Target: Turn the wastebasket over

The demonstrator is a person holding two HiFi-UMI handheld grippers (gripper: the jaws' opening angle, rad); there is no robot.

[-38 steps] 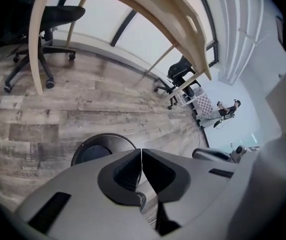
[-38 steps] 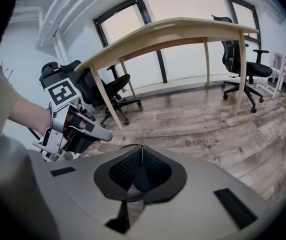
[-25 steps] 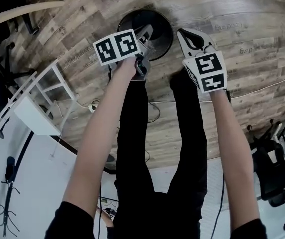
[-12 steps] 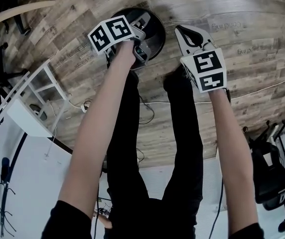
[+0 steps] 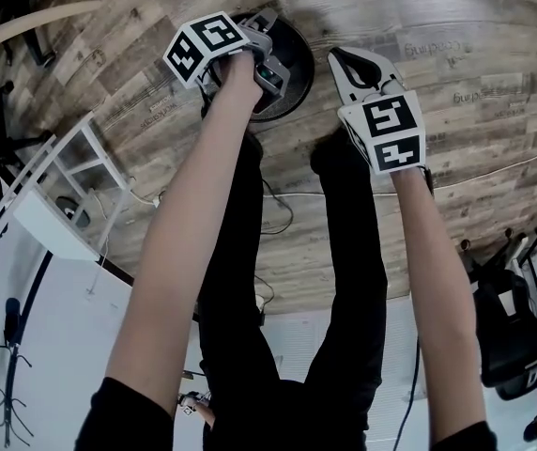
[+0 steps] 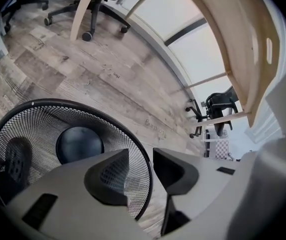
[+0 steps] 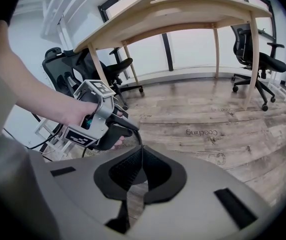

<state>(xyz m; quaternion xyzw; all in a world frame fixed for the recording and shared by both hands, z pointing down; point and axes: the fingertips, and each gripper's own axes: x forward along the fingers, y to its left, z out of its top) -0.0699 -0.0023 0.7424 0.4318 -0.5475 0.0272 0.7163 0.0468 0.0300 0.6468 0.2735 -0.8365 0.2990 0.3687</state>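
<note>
Currently catalogued: two hand-held grippers, one wastebasket and the surroundings.

1. Left gripper [image 6: 140,155]
- The jaws are spread and have just been opening. The pads press on nothing.
- The basket's rim [image 6: 149,181] passes up between the jaws.
- The left jaw is over the basket's mouth. The right jaw is outside the wall, close beside the rim.
- The tool points steeply down. Its marker cube [image 5: 207,47] faces up in the head view.

2. Right gripper [image 7: 142,151]
- The jaws are pressed together with nothing between them.
- The tool points down at the floor, with the basket just to its left and slightly ahead.
- Whether its tip touches the rim cannot be told.
- The left gripper and the hand [image 7: 58,109] holding it appear ahead and to its left.

3. Wastebasket [image 5: 292,64]
- It is round, of black wire mesh, with a solid dark base [image 6: 79,145].
- It stands mouth up on the floor, directly under and ahead of the left gripper. It has not been turned over.

4. Surroundings
- The wood-plank floor [image 5: 456,45] lies beneath both tools.
- A pale wooden desk [image 7: 183,9] stands well ahead of the right gripper.
- A black office chair [image 7: 255,59] stands under the desk's far end.
</note>
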